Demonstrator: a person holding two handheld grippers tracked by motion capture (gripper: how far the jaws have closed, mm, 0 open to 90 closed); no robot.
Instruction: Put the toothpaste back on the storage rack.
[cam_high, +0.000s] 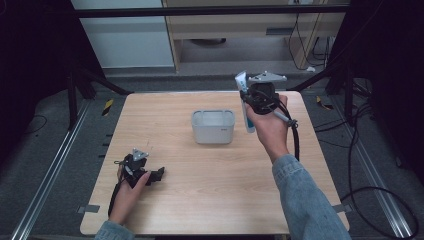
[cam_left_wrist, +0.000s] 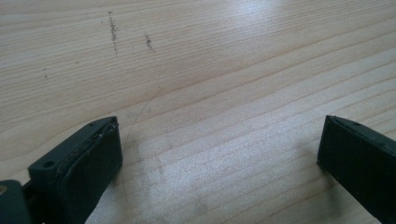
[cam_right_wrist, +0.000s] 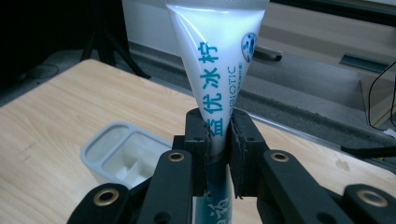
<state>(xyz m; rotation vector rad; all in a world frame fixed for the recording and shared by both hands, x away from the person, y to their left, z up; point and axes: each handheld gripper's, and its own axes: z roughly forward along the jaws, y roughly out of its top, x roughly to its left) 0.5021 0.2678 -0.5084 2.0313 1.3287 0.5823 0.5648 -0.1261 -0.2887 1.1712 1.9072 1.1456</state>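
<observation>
Over the wooden tabletop (cam_high: 210, 185) in the high view, the right hand-held gripper (cam_high: 248, 102) is hanging above the far right part of the surface, clamped on a white and blue tube (cam_high: 242, 82) that is standing nearly upright, its flat crimped end pointing up and its lower part running down in front of the person's hand; a grey open-topped container (cam_high: 213, 127) is sitting near the middle of the tabletop, just left of that tube and apart from it; the left hand-held gripper (cam_high: 159, 174) is lying low at the near left, with the person's hand wrapped around its body. Along the left gripper view, the left hand-held gripper (cam_left_wrist: 219, 149) is showing its two black jaws standing wide apart with bare wood grain between them; a few faint dark specks are marking the wood farther off. Along the right gripper view, the right hand-held gripper (cam_right_wrist: 218, 140) is pressing its pads against both sides of the tube (cam_right_wrist: 217, 60), which is widening upward and carrying blue characters down its face; the grey container (cam_right_wrist: 123, 156) is sitting below and to the left, its divided inside partly showing.
</observation>
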